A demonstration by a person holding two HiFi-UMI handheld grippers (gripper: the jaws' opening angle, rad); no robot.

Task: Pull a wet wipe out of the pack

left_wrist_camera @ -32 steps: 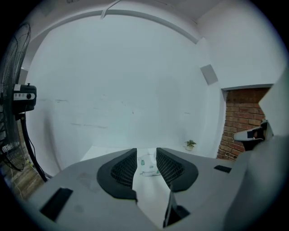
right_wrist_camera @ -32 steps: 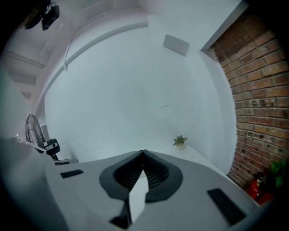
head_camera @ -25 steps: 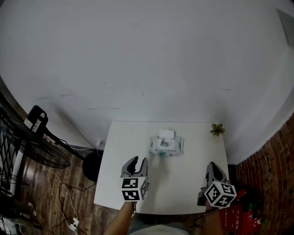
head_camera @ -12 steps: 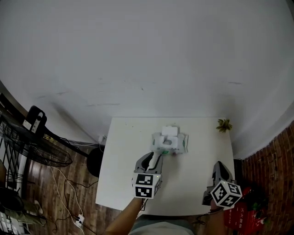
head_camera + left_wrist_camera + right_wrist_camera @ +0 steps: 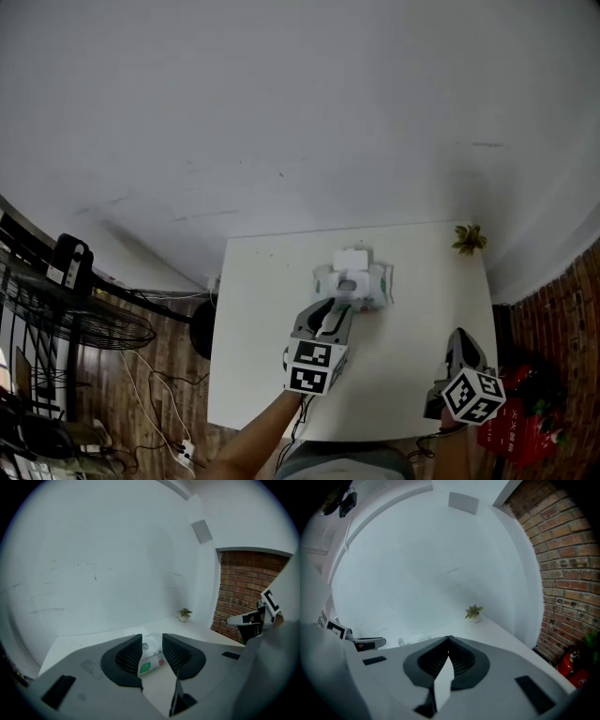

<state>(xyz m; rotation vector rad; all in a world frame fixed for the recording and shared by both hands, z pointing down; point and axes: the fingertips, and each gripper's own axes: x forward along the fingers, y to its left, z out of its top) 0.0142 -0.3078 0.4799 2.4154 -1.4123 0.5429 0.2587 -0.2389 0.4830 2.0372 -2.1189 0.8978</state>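
Observation:
The wet wipe pack (image 5: 354, 285) lies on the white table (image 5: 253, 375), white with green print and its lid flap raised at the far side. My left gripper (image 5: 330, 311) is open just short of the pack's near edge. In the left gripper view the pack (image 5: 151, 658) shows in the gap between the left gripper's (image 5: 152, 648) spread jaws, a little beyond them. My right gripper (image 5: 457, 339) hangs over the table's near right part, well clear of the pack. The right gripper view shows my right gripper (image 5: 449, 641) shut with nothing held.
A small potted plant (image 5: 466, 239) stands at the table's far right corner, also seen as a plant (image 5: 474, 612) in the right gripper view. A brick wall (image 5: 562, 319) runs along the right. A fan (image 5: 66, 309) and cables on the wood floor lie to the left.
My left gripper has moved forward and right across the table, from the near edge up to the pack. The right gripper has barely shifted.

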